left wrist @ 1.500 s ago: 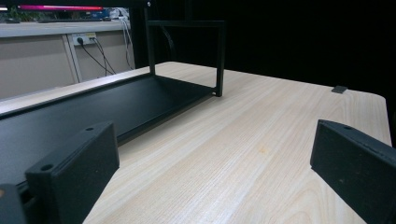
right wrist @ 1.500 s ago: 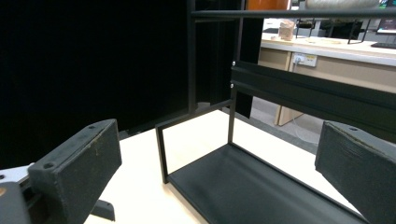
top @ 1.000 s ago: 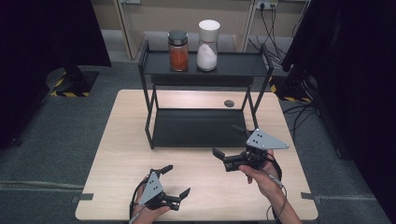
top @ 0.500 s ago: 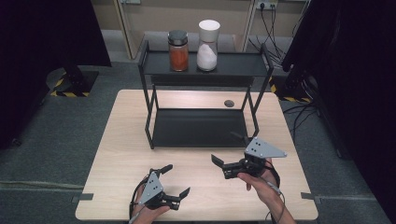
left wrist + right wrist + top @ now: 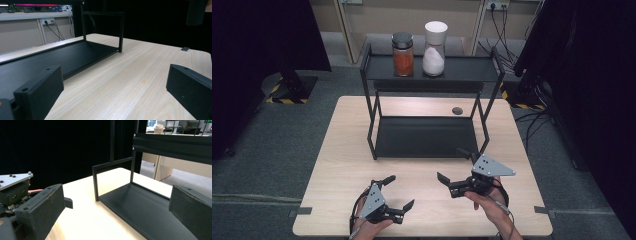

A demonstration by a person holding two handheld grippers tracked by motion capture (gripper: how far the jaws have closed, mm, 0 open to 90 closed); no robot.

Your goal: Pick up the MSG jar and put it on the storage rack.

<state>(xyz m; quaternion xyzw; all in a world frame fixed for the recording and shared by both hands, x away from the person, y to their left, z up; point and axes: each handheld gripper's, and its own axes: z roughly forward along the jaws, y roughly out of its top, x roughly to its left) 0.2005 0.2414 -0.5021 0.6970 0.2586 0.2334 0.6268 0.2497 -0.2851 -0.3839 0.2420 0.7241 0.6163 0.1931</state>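
High view: both grippers sit near the bench's (image 5: 337,165) front edge, left (image 5: 398,192) and right (image 5: 452,167), jaws spread and empty. The rack (image 5: 424,137) stands behind them, two jars (image 5: 403,54) on top.

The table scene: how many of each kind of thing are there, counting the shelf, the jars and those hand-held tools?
Jars: 2, one with orange-red contents and one with white contents, both on the top shelf.
Shelf racks: 1, black, standing on the table.
Hand-held tools: 2, the left tool and the right tool, both open and empty.
Small dark disc on the table: 1.
Total: 6.
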